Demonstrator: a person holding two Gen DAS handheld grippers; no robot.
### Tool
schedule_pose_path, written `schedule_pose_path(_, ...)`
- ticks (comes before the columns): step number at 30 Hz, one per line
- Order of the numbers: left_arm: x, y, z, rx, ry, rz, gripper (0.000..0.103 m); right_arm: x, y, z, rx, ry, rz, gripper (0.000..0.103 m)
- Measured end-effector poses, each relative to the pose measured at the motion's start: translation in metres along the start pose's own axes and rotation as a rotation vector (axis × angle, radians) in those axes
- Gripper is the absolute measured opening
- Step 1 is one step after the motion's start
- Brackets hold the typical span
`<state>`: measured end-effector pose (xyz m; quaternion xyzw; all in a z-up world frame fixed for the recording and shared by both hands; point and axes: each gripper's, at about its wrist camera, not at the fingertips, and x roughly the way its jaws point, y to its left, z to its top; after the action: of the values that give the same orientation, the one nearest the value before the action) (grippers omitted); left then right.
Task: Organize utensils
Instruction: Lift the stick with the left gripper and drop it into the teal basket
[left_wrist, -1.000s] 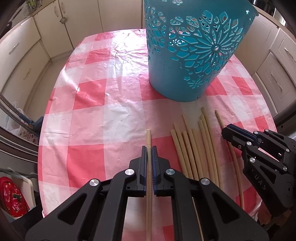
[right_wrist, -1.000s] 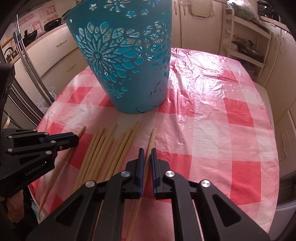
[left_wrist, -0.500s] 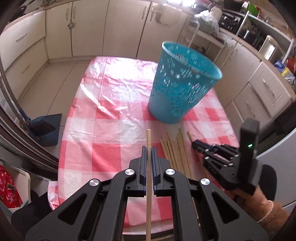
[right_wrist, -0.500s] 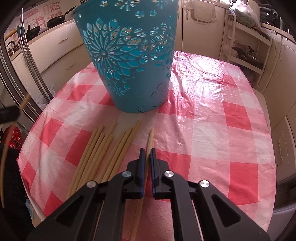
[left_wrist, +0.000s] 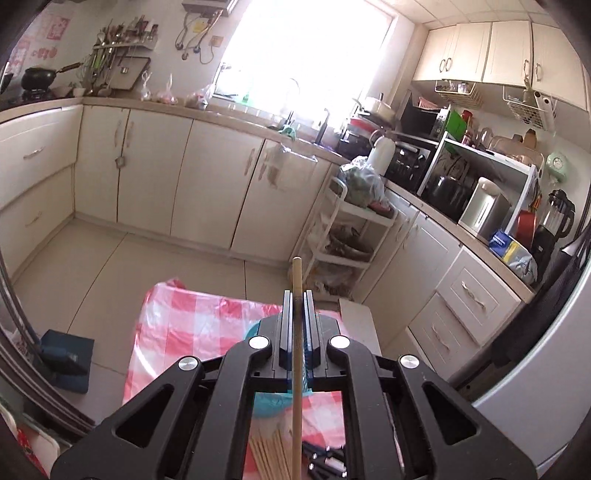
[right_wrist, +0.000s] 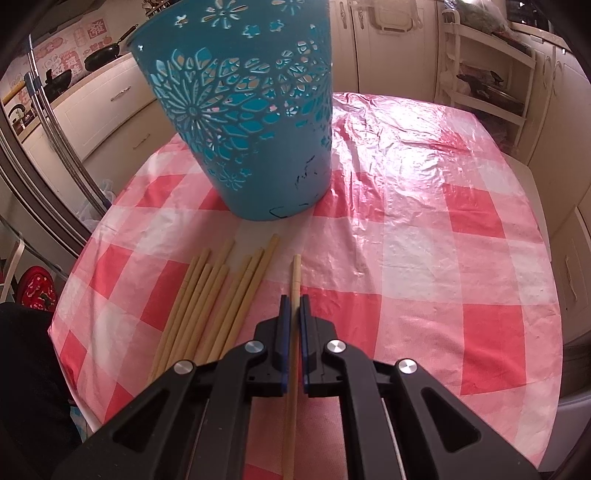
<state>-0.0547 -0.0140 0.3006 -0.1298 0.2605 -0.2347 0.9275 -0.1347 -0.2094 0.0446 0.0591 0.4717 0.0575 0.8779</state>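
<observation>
Left tool (left_wrist: 295, 325) pinches a single wooden chopstick (left_wrist: 296, 354) between its blue-lined fingers (left_wrist: 283, 332), the stick running straight along the gap and poking out past the fingertips. This tool is raised well above the table (left_wrist: 192, 332), pointing out over the kitchen floor (left_wrist: 122, 258) toward the cream cabinets (left_wrist: 214, 192) and the white tiered shelf rack (left_wrist: 347, 236) ahead. Beneath its frame, a slice of the teal basket (left_wrist: 269, 406) shows through the opening, and below that the tops of the loose chopsticks (left_wrist: 266, 454) on the red-and-white checked cloth.

Right tool (right_wrist: 291, 321) sits low over the table (right_wrist: 443, 258), its jaws drawn close on either side of another chopstick (right_wrist: 294, 280); the stick passes between the blue pads (right_wrist: 283, 332), though whether they actually press it cannot be told. That stick's far tip reaches forward of the fingertips, lying on a pale square of the cloth. Just to the left of this tool lies a fanned bundle of bamboo chopsticks (right_wrist: 207, 306), side by side and touching, their tips pointing toward the teal cut-out basket (right_wrist: 251, 122). The basket stands upright ahead and slightly left, near but apart from the sticks' tips.
</observation>
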Motion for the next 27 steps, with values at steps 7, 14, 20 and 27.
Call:
schedule_pose_path(7,0.088,-0.017,0.015,-0.017,-0.109,0.099,0.005,0.001,0.000,0.000,-0.006,0.002,0.012,0.006)
schedule_pose_path(14,0.151,-0.017,0.002,0.016,-0.110,0.167,0.005,0.002,-0.007,0.004,0.021,0.016,0.055,0.006)
schedule_pose_path(20,0.175,-0.007,-0.026,0.058,0.003,0.219,0.005,0.003,-0.009,0.007,0.025,0.022,0.066,0.006)
schedule_pose_path(27,0.148,0.021,-0.052,0.032,0.083,0.287,0.050,0.002,-0.005,0.006,-0.001,0.016,0.049,0.006)
